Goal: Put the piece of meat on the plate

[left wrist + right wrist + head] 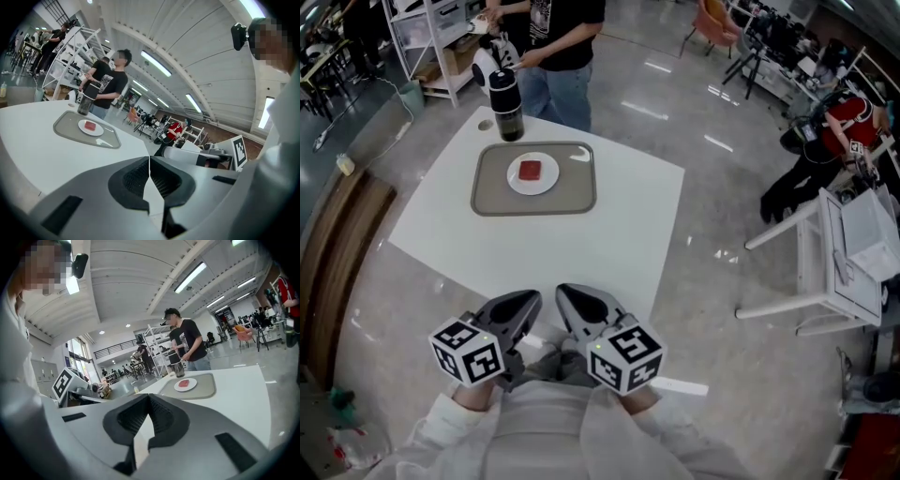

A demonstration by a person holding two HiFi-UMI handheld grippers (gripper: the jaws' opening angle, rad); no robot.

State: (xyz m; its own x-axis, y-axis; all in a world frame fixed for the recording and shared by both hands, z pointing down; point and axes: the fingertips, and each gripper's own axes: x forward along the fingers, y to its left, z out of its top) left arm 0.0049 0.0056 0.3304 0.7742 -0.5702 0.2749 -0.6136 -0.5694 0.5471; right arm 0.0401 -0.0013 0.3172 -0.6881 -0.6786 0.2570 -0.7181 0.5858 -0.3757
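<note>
Filling the middle of the head view, a white table (534, 244) stands on a glossy grey floor. A person (562, 47) in a black shirt and jeans stands at its far edge; the shirt's white print is too small to read. A grey tray (487, 199) with rounded corners lies on the far half of the table.

At the near edge, the left gripper (525, 305) and the right gripper (577, 302) sit side by side, well apart from the tray. Each carries a cube with black-and-white square markers. Each gripper's own view shows its jaws pressed together with nothing between them.

A dark flask (506, 103) stands upright just beyond the tray's far rim. A round white plate (517, 184) rests in the tray's far half. The meat (531, 170) lies flat at the plate's centre. It is a small red block, nearly square from above, so it has no clear long axis, and its edges run roughly along the tray's sides.
</note>
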